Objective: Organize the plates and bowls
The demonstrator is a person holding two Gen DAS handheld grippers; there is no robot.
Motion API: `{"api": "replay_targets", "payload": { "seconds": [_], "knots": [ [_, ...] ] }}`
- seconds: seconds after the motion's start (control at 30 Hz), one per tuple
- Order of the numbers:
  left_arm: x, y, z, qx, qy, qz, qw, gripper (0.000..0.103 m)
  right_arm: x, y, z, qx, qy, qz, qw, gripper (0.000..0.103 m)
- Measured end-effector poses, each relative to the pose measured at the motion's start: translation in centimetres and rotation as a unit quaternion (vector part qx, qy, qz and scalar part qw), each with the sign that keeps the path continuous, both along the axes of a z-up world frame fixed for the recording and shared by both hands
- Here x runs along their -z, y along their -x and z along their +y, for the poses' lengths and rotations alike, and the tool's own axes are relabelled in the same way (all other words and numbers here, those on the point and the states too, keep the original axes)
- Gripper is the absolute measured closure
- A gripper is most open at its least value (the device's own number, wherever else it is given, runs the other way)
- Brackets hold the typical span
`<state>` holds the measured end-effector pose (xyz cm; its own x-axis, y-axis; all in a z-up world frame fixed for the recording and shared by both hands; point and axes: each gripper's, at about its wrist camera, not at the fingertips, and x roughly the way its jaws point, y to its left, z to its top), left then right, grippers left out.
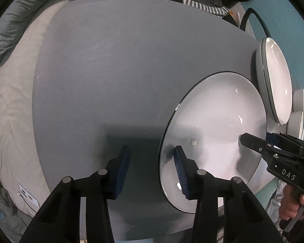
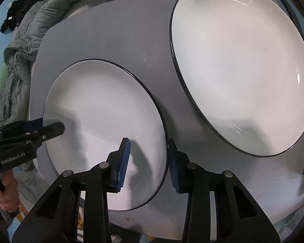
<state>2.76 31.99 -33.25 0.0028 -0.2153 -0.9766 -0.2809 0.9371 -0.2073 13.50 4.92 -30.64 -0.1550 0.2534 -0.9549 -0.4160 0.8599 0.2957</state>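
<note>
Right wrist view: the near plate [image 2: 103, 105] lies flat on the grey table [image 2: 111, 30], white and glazed with a thin dark rim. It reads as ceramic, so I judge it stiff, fairly heavy for its thinness, slick to the touch and likely to chip or break if knocked or dropped. It sits low on the table, so the rim is the only place to take hold of it. One pad has to go on the upper face and one past the edge. Two holds on opposite sides would keep it from tipping.

The right tongs [image 2: 149, 147] are spread astride the near rim. One blue pad is over the plate, the other is just outside the edge, and neither visibly presses. The left tongs [image 2: 50, 129] straddle the opposite rim in the same way, also spread, with nothing pinched.

There are two plates. The second plate [image 2: 243, 60] lies just beside the first, apart from it, to the right.

In the left wrist view, two ribbed white bowls [image 1: 299, 99] peep out beyond the second plate at the picture's edge. More may be hidden there.

There are two tongs, each in a person's hand [image 2: 8, 192]. A grey quilt [image 2: 30, 30] lies bunched past the table.
</note>
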Motion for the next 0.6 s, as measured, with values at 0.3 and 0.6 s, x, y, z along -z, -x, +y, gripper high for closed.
{"api": "replay_targets", "payload": {
  "seconds": [0.3,0.6],
  "knots": [
    [-0.1,0.0,-1.4,0.030,0.017,-0.001,0.9994,0.079,0.2,0.2,1.1,-0.008,0.015,-0.001,1.000,0.075],
    [-0.1,-0.7,-1.9,0.027,0.019,0.004,0.9995,0.081,0.1,-0.2,1.0,-0.011,0.019,0.005,1.000,0.078]
  ]
}}
